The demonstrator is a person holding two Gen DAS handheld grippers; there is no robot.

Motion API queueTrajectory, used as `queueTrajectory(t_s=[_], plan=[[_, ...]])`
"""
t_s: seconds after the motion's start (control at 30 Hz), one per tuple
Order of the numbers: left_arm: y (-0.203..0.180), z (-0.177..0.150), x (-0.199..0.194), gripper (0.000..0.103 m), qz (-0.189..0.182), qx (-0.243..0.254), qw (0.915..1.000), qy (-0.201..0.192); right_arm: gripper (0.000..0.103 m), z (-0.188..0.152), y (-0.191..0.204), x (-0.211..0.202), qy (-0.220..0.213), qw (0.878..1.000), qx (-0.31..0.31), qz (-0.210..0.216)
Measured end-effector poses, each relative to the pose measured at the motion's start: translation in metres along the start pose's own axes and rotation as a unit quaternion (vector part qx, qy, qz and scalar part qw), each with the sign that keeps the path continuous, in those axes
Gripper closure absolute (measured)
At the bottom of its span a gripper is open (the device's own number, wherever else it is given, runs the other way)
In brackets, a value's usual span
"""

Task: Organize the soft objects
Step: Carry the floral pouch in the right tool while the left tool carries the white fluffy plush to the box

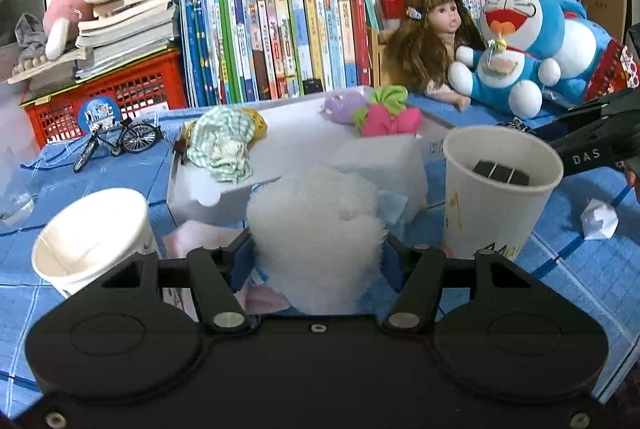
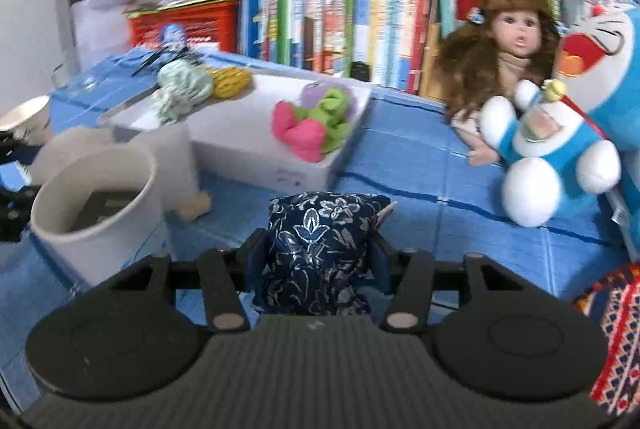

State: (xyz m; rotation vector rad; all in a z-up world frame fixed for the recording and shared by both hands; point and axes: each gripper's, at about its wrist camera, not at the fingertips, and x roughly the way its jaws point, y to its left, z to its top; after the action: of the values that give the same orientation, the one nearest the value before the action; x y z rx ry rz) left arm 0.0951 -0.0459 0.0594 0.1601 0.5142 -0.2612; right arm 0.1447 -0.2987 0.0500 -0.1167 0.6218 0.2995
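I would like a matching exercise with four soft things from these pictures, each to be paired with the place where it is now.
Things:
1. white fluffy ball
2. dark blue floral cloth pouch
3. pink and green cloth toy
4. small blue Doraemon plush

Places:
A. in the white rectangular tray
B. on the blue tablecloth beside the brown-haired doll
C. between the fingers of the left hand-held gripper
D. between the fingers of the right hand-held gripper

Pairs: 1-C, 2-D, 3-A, 4-B

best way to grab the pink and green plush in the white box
Take the pink and green plush across its pink lobes, coming from above: it lies at the near right corner of the white box, whose walls block a side approach, and a purple toy crowds its far side.
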Motion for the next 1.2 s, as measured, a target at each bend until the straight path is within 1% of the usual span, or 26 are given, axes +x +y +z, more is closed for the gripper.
queueTrajectory(t_s=[0.13,0.27,0.37,0.53,0.63,0.73,0.83,0.93,1.03,1.2], plan=[[0.002,0.006,-0.008,0.043,0.0,-0.008,0.9999,-0.009,0.046,0.005,-0.002,-0.002,-0.001,1.0,0.004,-0.011],[0.004,0.011,-0.012,0.043,0.016,-0.01,0.9997,-0.016,0.046,0.01,-0.003,-0.001,-0.001,1.0,0.017,-0.002],[0.009,0.016,-0.015,0.043,0.015,-0.015,0.9996,-0.019,0.046,0.015,-0.002,-0.001,-0.005,1.0,0.017,-0.003],[0.014,0.034,-0.014,0.043,0.024,-0.017,0.999,-0.033,0.046,0.03,-0.005,0.003,-0.01,1.0,0.024,0.005],[0.02,0.049,-0.006,0.043,0.022,-0.03,0.9987,-0.035,0.046,0.041,-0.007,0.007,-0.017,1.0,0.024,0.008],[0.024,0.063,0.005,0.043,0.034,-0.046,0.9976,-0.039,0.045,0.052,-0.009,0.012,-0.025,0.999,0.021,0.01],[0.027,0.075,0.019,0.043,0.036,-0.055,0.9971,-0.038,0.045,0.063,-0.01,0.018,-0.031,0.999,0.022,0.014],[0.025,0.087,0.034,0.043,0.035,-0.053,0.9973,-0.036,0.045,0.073,-0.01,0.027,-0.033,0.999,0.018,0.024],[0.024,0.098,0.051,0.043,0.035,-0.068,0.9965,-0.033,0.045,0.082,-0.007,0.038,-0.034,0.999,0.009,0.035],[0.025,0.109,0.078,0.043,0.047,-0.083,0.9952,-0.019,0.044,0.095,-0.003,0.06,-0.03,0.998,0.01,0.057]])
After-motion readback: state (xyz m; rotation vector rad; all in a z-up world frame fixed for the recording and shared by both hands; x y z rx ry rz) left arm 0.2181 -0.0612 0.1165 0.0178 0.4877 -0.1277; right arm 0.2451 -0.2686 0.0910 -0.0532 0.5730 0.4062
